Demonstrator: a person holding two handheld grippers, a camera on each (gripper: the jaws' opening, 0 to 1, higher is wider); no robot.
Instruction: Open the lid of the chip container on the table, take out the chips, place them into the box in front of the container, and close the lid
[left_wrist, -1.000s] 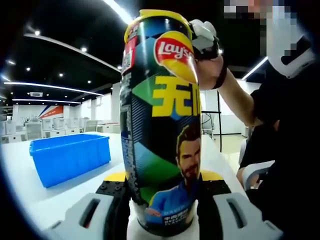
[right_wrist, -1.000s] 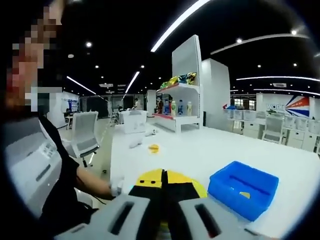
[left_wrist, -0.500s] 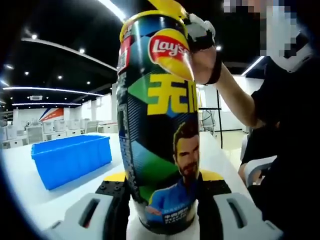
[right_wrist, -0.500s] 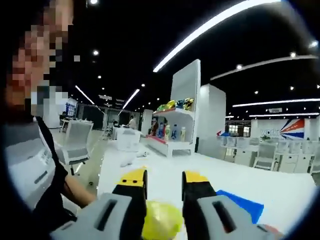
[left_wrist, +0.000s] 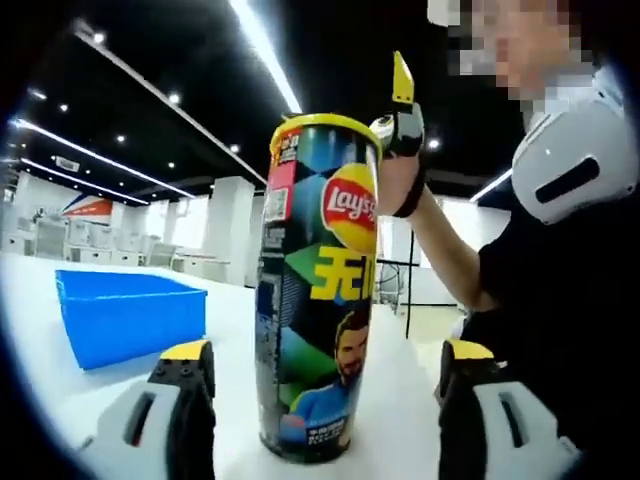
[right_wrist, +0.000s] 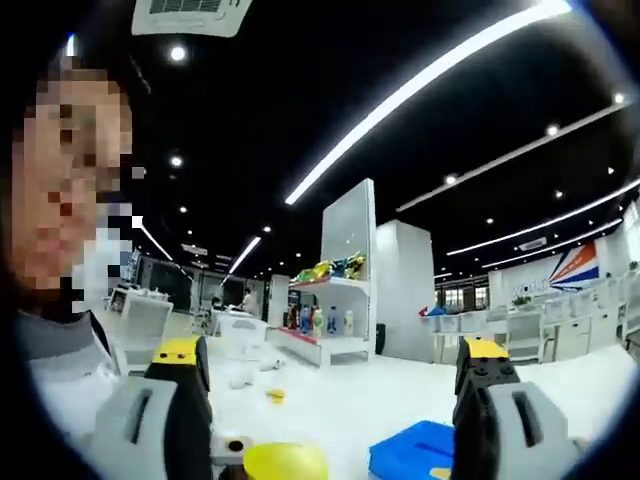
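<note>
Since a moment ago my left tongs (left_wrist: 325, 400) have let go of the chip can (left_wrist: 318, 290): their jaws, which were clamped on its base, now stand wide at the lower left and lower right of the left gripper view, clear of the can on both sides. My right tongs (right_wrist: 335, 400) have spread too, no longer closed on the yellow lid (right_wrist: 285, 461), which now sits low in the right gripper view between the two jaws and touches neither.

Largest first: the white bench (left_wrist: 60, 390) runs across the lower part of the left gripper view, and the can stands upright on it, dead centre, long axis vertical, straight ahead of my left tongs. The blue box (left_wrist: 125, 315) lies at centre left of that view, apart from the can; in the right gripper view a corner of it (right_wrist: 415, 462) shows at the bottom, just right of the lid.

In the left gripper view, my right tongs (left_wrist: 400, 100) show by the can's top, one yellow tip pointing upward. So the right hand is nearer the lid, the left nearer the can's body. I judge the left should re-grip low while the right works from above.
</note>
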